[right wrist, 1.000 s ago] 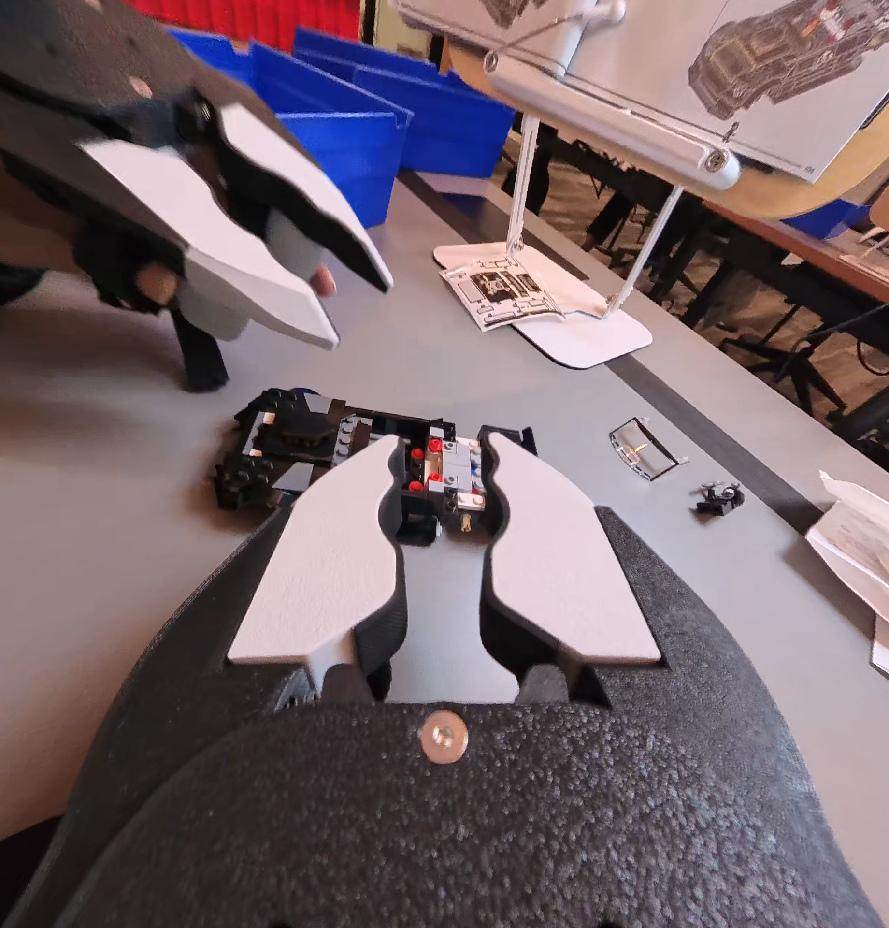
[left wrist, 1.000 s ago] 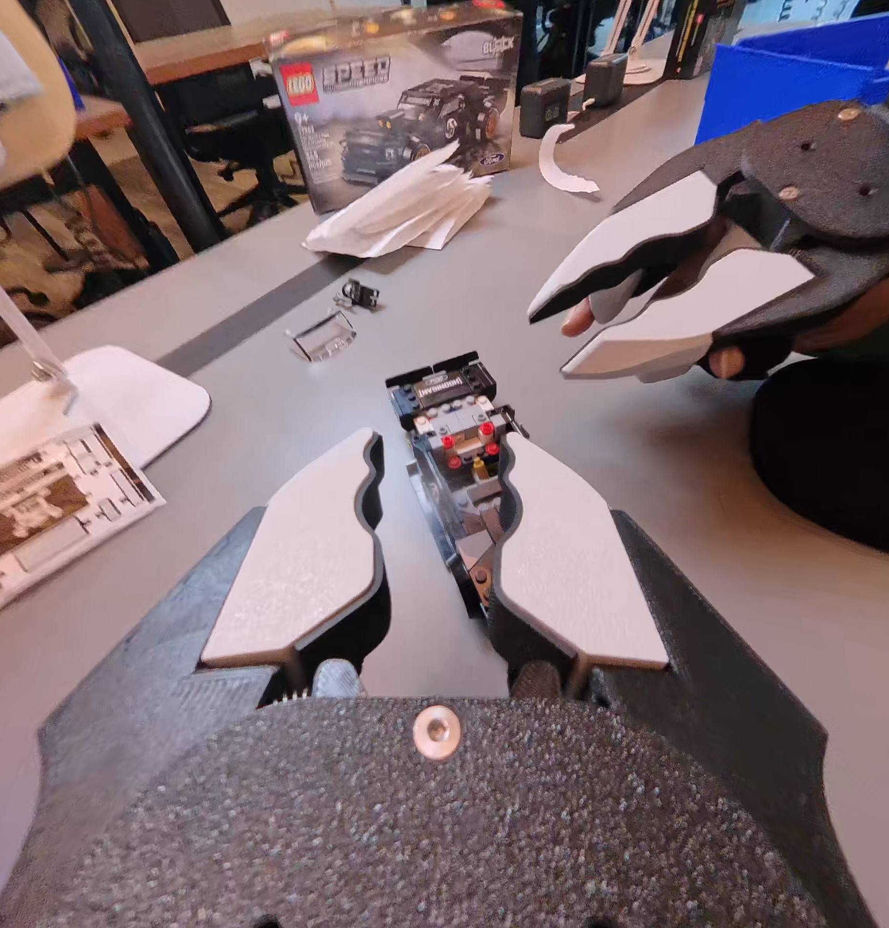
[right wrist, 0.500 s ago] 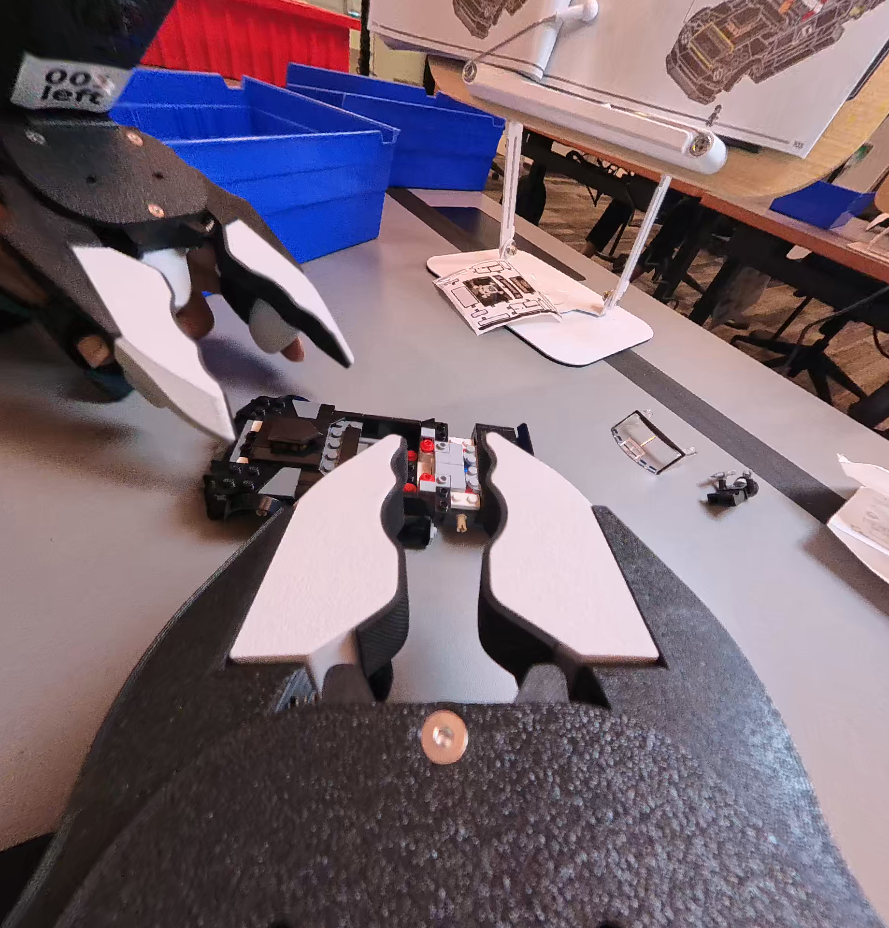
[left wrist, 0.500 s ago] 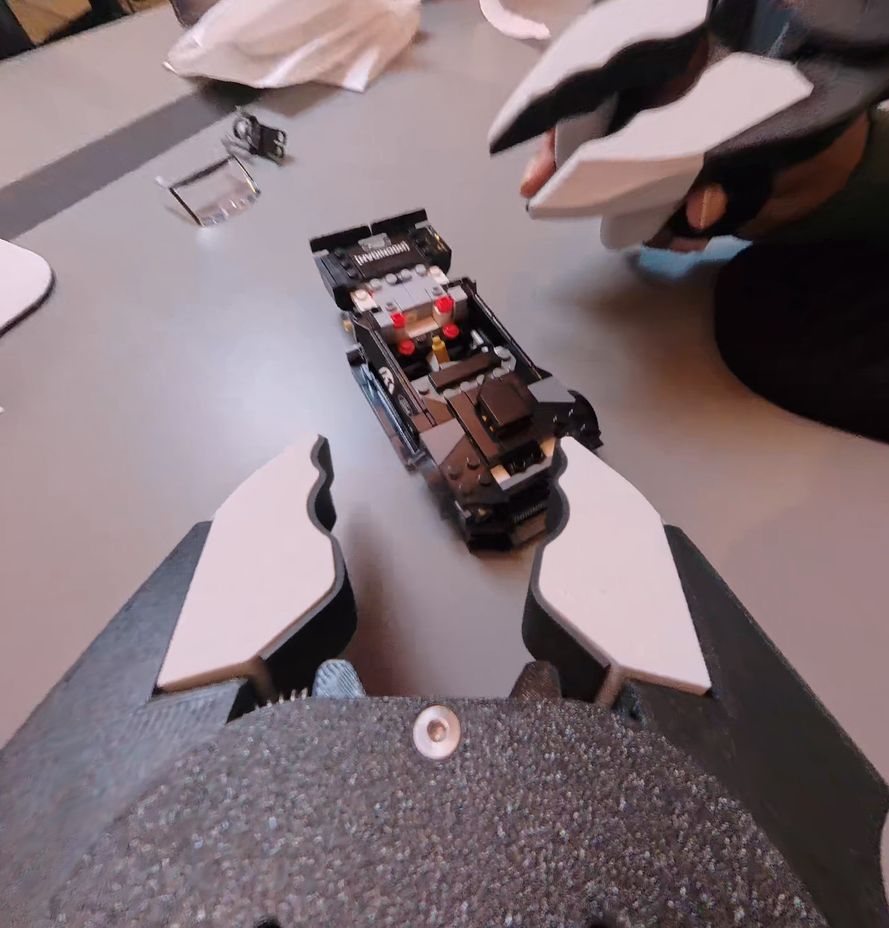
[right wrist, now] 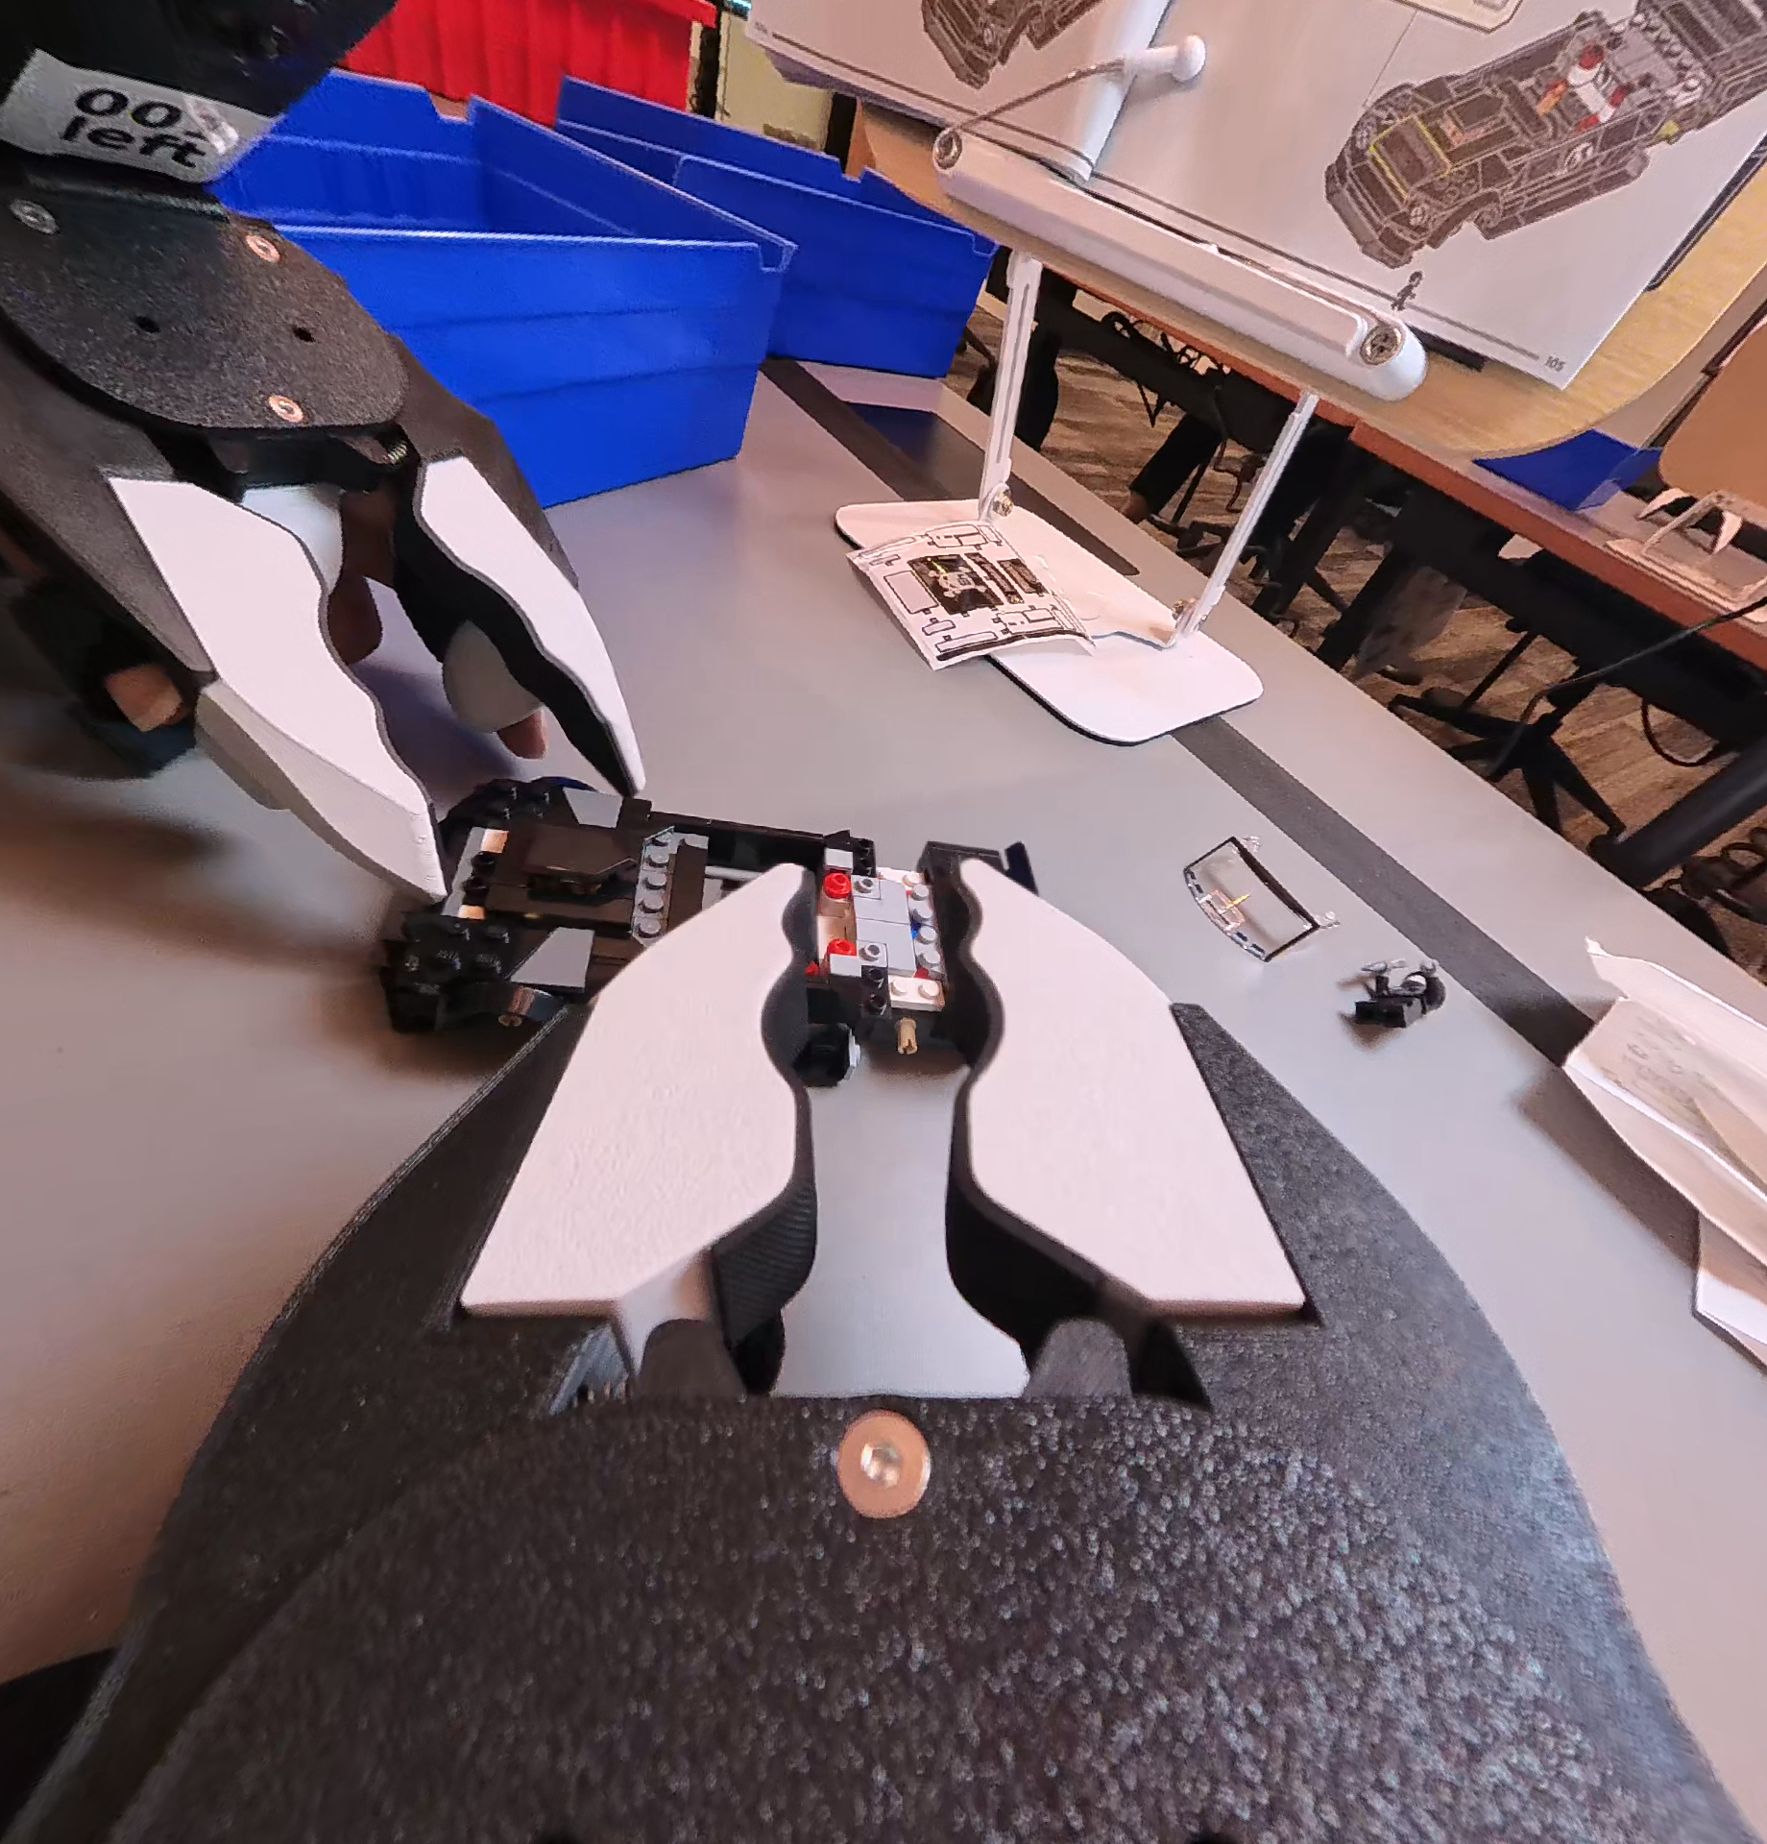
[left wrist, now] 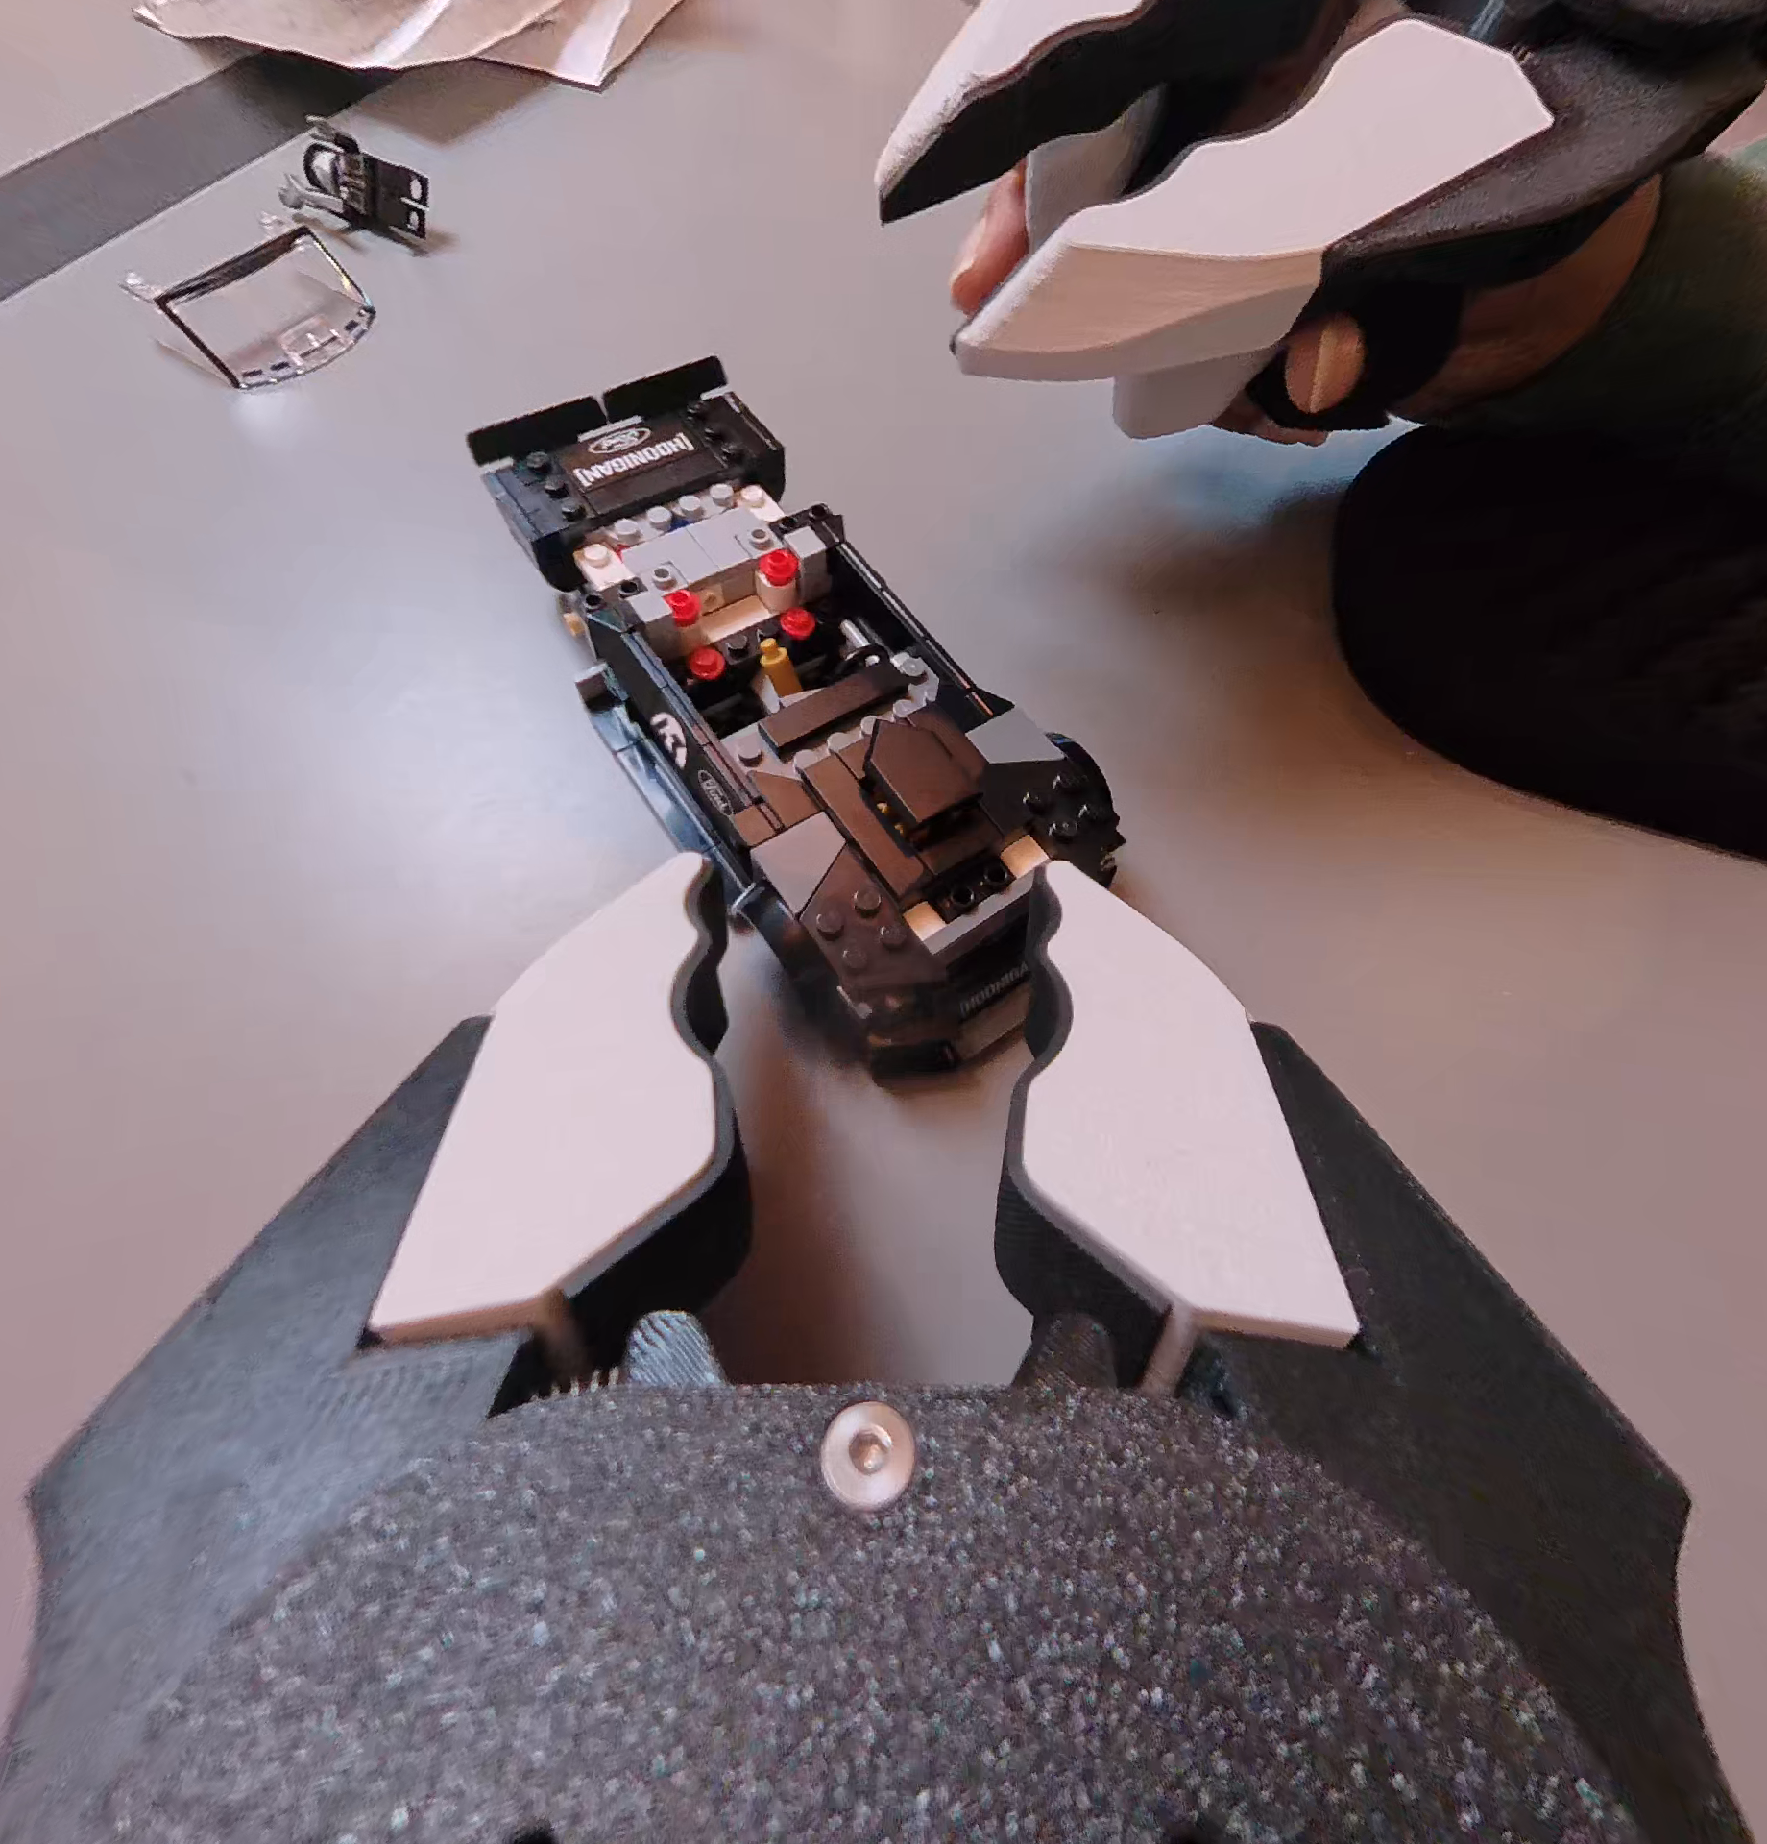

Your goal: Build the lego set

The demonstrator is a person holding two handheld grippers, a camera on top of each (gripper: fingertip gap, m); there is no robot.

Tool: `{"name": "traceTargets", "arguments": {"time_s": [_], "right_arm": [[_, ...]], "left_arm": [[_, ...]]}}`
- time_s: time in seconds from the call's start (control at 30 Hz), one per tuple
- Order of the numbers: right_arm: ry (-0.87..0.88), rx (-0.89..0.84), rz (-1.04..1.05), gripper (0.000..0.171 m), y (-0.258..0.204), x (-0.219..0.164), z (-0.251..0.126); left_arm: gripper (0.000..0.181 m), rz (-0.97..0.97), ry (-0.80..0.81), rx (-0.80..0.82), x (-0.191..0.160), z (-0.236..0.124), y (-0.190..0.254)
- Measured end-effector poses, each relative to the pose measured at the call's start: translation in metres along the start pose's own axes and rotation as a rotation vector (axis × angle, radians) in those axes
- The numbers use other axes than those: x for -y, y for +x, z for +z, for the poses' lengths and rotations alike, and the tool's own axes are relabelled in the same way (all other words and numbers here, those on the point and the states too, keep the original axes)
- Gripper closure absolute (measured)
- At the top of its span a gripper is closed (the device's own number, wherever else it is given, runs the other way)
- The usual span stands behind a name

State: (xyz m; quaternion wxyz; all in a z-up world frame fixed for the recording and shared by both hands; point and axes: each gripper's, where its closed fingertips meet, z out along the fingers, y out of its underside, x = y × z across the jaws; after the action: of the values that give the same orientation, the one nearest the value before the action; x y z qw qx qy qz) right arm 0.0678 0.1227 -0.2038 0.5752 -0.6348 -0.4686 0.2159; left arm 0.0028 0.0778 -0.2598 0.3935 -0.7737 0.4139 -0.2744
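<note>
Fingers of the left gripper (left wrist: 875, 898) stood apart, one on each side of the nose of the half-built lego car (left wrist: 800, 718). The right-hand finger looked to be touching the bodywork or nearly so; the other had a gap beside it, so nothing was clamped yet. The right gripper (right wrist: 880, 898) hovered over the car's far end, its fingers also parted and holding nothing, with the grey and red studded rear section showing between them.

The car lay flat on the grey table (left wrist: 261, 798), roofless and without wheels, midway between the two tools. Beyond it lay a clear windshield piece (left wrist: 261, 309) and a small black part (left wrist: 361, 185), well apart from the car. Farther out were paper bags (right wrist: 1708, 1128), a stand holding the instruction booklet (right wrist: 1358, 180) and blue bins (right wrist: 560, 289).

The main risk, as I judge it, was an uneven squeeze: with only one finger near contact, closing would shove the nose sideways and skid the car across the smooth table. Gripping the bumper bricks too hard could also pop them loose.
</note>
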Motion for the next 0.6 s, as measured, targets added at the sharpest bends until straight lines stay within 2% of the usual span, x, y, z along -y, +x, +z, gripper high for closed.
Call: {"name": "traceTargets", "arguments": {"time_s": [0.4,0.6], "right_arm": [[-0.012,-0.019,0.007,0.148,0.0048,-0.0050,0.0011],[-0.002,-0.013,0.046,0.148,0.0074,-0.0053,0.0013]], "left_arm": [[0.130,-0.005,0.002,-0.027,0.0007,0.0011,0.0053],[0.140,-0.024,-0.004,-0.055,-0.0013,-0.0018,0.0025]]}}
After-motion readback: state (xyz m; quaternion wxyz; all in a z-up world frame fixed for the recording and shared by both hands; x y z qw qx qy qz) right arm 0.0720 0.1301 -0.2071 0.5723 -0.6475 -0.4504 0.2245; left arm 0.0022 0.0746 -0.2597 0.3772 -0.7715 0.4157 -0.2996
